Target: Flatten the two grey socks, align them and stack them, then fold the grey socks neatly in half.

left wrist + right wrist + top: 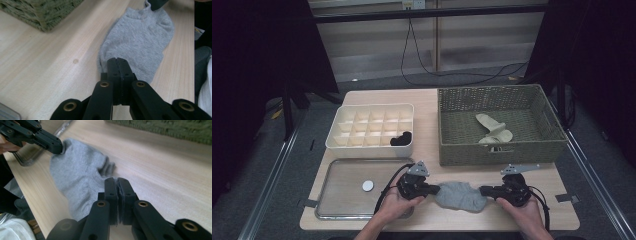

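Note:
A grey sock (460, 196) lies flat on the wooden table near its front edge, between my two grippers. My left gripper (435, 189) is shut on the sock's left end; in the left gripper view its jaws (117, 61) are pressed together over the edge of the sock (140, 37). My right gripper (483, 190) pinches the opposite end. In the right gripper view its jaws (118, 181) are shut with a thin fold of the sock (80, 172) between them, and the left gripper (57, 147) holds the far end.
A green wicker basket (502, 150) at the back right holds beige socks (494, 131). A white divided box (372, 107) at the back left has a black sock (401, 139) in one cell. A metal tray (339, 200) with a white disc (368, 185) lies left of the sock.

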### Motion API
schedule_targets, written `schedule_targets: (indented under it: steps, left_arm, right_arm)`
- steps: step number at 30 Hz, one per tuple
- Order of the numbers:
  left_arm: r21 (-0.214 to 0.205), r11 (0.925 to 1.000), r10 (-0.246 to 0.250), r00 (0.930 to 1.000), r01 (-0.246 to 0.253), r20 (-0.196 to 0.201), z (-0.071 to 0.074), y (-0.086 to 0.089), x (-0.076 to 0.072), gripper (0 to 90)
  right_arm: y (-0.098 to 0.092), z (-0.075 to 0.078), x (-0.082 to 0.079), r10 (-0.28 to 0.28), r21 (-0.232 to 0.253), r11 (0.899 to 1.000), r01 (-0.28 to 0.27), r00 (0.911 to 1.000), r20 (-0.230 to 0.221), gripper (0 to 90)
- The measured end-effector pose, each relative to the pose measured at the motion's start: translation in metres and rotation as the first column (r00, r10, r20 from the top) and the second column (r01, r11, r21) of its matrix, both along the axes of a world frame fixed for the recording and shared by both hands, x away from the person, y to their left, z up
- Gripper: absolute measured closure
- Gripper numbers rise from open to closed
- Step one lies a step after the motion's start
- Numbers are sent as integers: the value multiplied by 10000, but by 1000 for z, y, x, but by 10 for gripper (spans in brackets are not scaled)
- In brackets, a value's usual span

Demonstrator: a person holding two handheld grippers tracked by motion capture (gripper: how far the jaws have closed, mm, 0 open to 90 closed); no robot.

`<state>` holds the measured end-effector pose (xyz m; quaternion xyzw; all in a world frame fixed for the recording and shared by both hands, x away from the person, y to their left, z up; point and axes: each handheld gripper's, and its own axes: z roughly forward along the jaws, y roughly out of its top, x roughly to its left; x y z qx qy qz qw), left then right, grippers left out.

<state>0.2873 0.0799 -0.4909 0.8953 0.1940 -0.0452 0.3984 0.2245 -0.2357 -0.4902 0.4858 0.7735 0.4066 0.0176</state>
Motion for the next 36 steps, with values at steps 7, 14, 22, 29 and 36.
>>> schedule_targets:
  steps: [7,14,22,29,36]
  left_arm:
    - [-52,9999,-146,9999,145,-79,-3,-3,-2,883]
    - [-107,9993,-359,9991,356,-213,-3,-7,-8,819]
    - [40,9982,-600,9966,603,-565,-1,-13,-16,794]
    - [-445,9970,-654,9960,628,-614,3,-10,-11,747]
    - [-873,9947,-582,9971,538,-495,12,-15,-8,707]
  right_arm:
    - [3,-6,6,-146,-325,9994,136,9994,-308,863]
    - [4,-6,11,-256,-719,9971,247,9996,-104,854]
    - [-1,-4,13,-377,-870,9954,400,9989,273,773]
    - [-11,1,6,-420,-133,9990,423,9988,239,652]
    - [-12,-1,7,-330,-124,9994,331,9994,49,630]
